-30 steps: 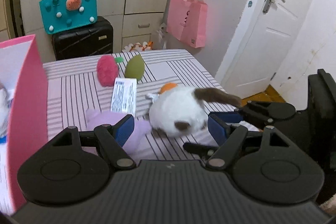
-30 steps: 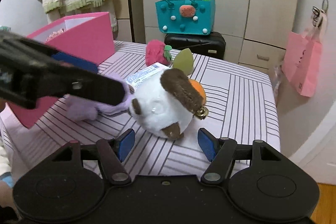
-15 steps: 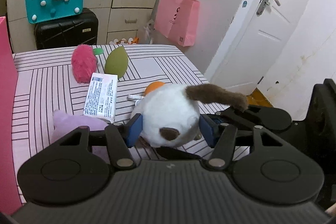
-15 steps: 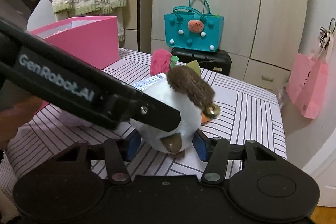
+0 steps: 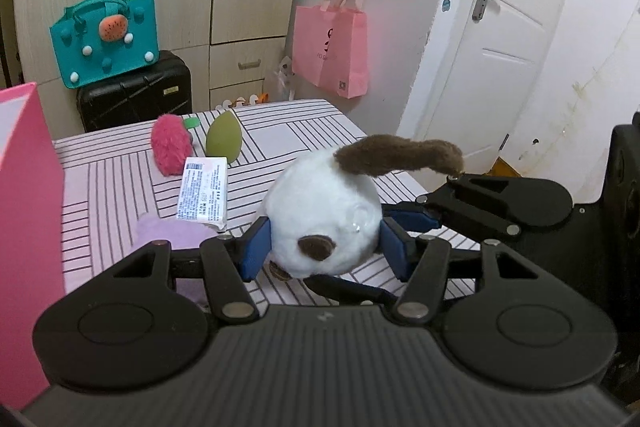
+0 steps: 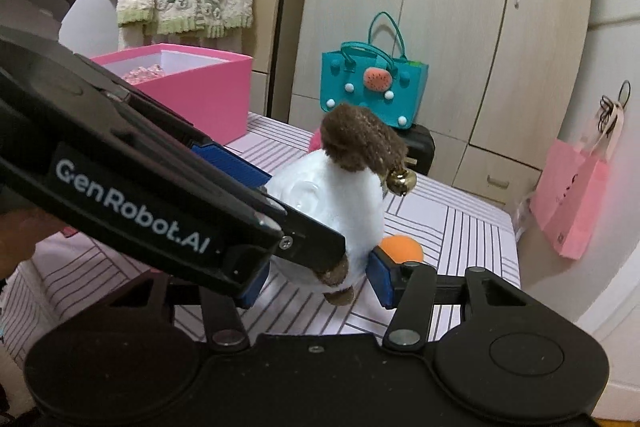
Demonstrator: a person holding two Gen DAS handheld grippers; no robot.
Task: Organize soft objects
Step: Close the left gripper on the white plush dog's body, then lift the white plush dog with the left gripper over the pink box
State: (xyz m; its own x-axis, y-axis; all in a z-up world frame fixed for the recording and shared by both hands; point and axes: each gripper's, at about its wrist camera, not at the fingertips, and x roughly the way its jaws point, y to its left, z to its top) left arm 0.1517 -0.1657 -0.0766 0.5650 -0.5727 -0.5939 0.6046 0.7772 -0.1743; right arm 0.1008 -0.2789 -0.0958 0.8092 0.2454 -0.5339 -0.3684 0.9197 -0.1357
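A white plush toy (image 5: 320, 211) with brown ears and a small gold bell (image 6: 402, 183) stands upright over the striped table. My left gripper (image 5: 325, 247) is shut on it, blue pads pressing both sides of its body. My right gripper (image 6: 318, 277) is shut on the same plush (image 6: 340, 195) from the other side, low on its body. In the right wrist view the left gripper's arm (image 6: 160, 203) crosses in front and hides the plush's left side. A pink fuzzy toy (image 5: 170, 147), a green egg-shaped sponge (image 5: 223, 141) and a purple plush (image 5: 172, 233) lie on the table.
An open pink box (image 6: 192, 87) stands at the table's left; its wall (image 5: 24, 227) is close to my left gripper. A white packet (image 5: 204, 193) lies by the purple plush, and an orange ball (image 6: 402, 249) sits behind the white plush. The table's edge (image 5: 400, 183) is near on the right.
Both grippers came in around the white plush and their jaws closed onto it. The plush went from lying on the table to upright between the pads.
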